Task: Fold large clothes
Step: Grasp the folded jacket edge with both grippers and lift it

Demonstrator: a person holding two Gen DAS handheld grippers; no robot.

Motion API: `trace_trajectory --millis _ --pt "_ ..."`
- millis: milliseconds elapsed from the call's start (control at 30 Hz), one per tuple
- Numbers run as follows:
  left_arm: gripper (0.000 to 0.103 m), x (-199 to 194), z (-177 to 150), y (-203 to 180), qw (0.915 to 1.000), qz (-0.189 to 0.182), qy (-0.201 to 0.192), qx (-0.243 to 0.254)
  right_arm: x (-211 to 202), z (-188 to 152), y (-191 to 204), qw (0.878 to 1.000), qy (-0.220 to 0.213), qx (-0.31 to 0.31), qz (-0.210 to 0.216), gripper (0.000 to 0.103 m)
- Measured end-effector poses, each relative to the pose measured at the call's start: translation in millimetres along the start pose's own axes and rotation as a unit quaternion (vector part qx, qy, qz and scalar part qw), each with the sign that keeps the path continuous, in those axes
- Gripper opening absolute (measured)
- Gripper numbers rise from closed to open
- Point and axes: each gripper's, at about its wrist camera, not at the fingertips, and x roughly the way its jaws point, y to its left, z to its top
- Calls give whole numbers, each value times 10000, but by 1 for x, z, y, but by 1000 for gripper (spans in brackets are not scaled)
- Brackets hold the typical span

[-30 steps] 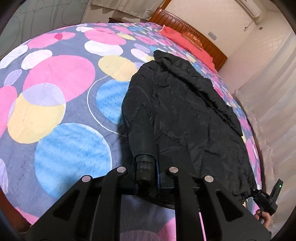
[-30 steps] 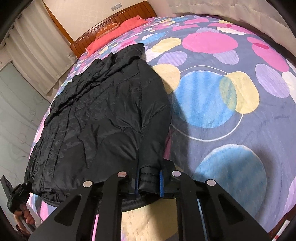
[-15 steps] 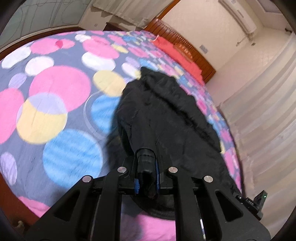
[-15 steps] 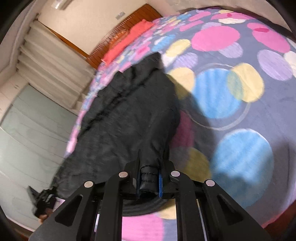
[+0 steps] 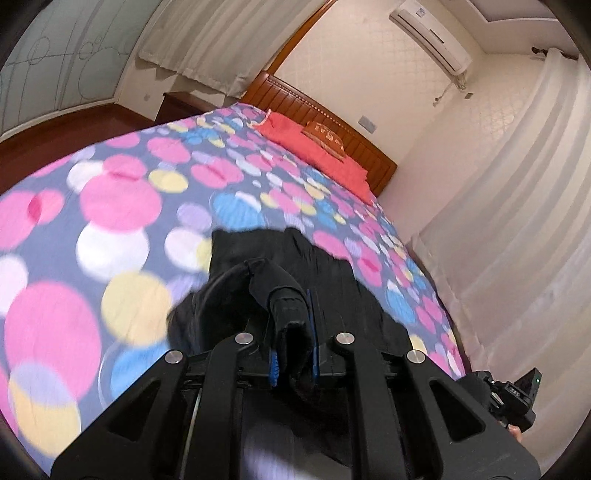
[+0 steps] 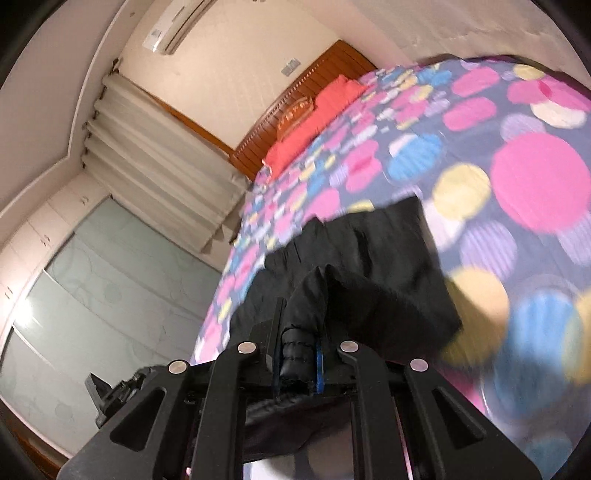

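A black padded jacket [image 5: 258,258] lies on a bed with a spotted cover [image 5: 118,199]. My left gripper [image 5: 291,343] is shut on a black cuff of the jacket [image 5: 288,310] and holds it lifted above the bed. My right gripper [image 6: 297,362] is shut on the jacket's other cuff or hem corner [image 6: 295,343], also lifted. The jacket [image 6: 369,258] bunches up and hangs from both grippers, its far part on the cover [image 6: 535,177]. The right gripper shows at the lower right of the left wrist view [image 5: 517,398]; the left one at the lower left of the right wrist view [image 6: 110,395].
A wooden headboard [image 5: 325,110] and red pillows [image 5: 314,140] are at the bed's far end. Pale curtains [image 5: 517,221] hang along one side. A glass-fronted wardrobe [image 6: 92,295] stands beyond the curtains. An air conditioner [image 5: 432,33] is high on the wall.
Both grippers rose and moved toward the headboard with the near end of the jacket, so the flat jacket folded up and bunched. Both views tilted up to the walls.
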Motion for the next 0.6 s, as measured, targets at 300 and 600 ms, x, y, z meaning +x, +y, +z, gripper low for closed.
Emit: trace_trajectory --millis 300,600 --pt "11 124 91 -4 9987 487 144 -64 102 99 0 9997 -104 116 -212 12" --pt "11 256 123 21 9918 1154 554 -48 219 152 -49 9933 260 503 -1010 12"
